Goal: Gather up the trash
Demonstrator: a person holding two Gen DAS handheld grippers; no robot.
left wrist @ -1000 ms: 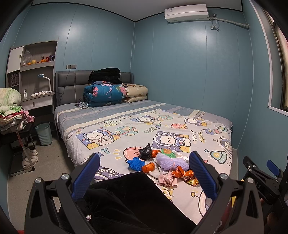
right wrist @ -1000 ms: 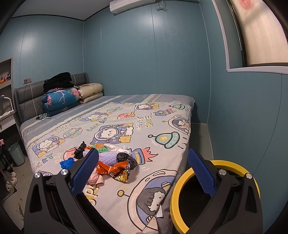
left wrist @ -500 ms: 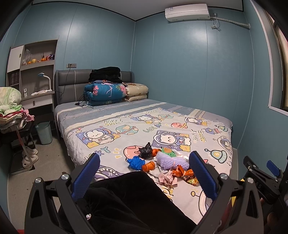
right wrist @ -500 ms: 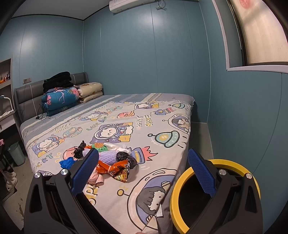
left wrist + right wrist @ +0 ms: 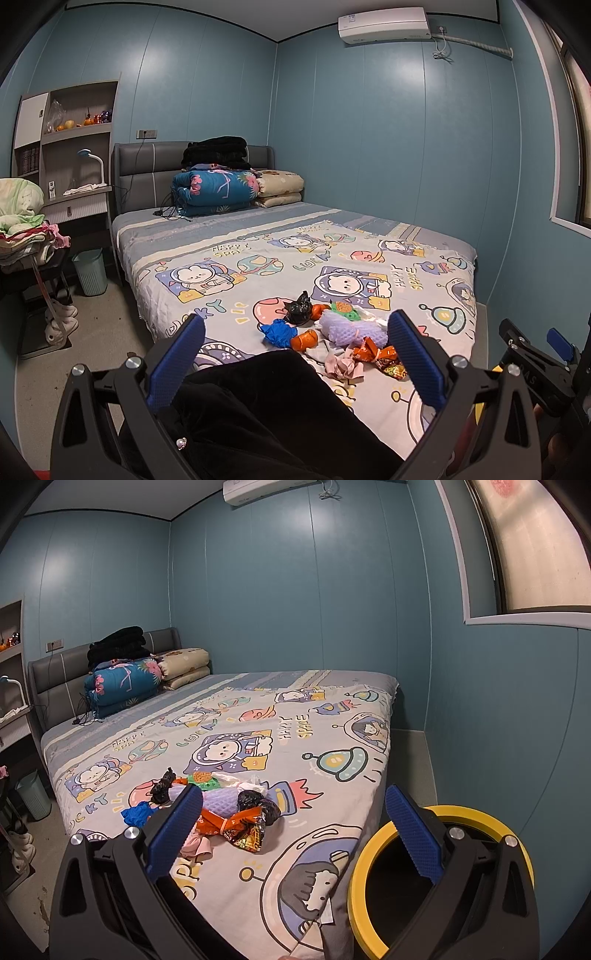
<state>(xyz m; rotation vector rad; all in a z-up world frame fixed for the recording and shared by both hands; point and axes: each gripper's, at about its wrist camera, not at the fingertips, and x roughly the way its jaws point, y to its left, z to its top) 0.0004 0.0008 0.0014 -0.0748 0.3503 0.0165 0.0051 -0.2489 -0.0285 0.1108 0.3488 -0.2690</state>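
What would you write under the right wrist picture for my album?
Open right gripper faces a trash pile on the cartoon bedsheet, yellow-rimmed bin beside the bed.

Colourful trash (image 5: 328, 332) heaped on bed (image 5: 258, 258)

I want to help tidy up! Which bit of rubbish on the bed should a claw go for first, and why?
Probably the orange snack wrapper. Both claws, left claw and right claw, are open and empty, above the bed, touching nothing yet. The wrapper lies at the near edge of the trash pile, on the side toward the yellow-rimmed bin, so I'd ease the right claw down onto it.
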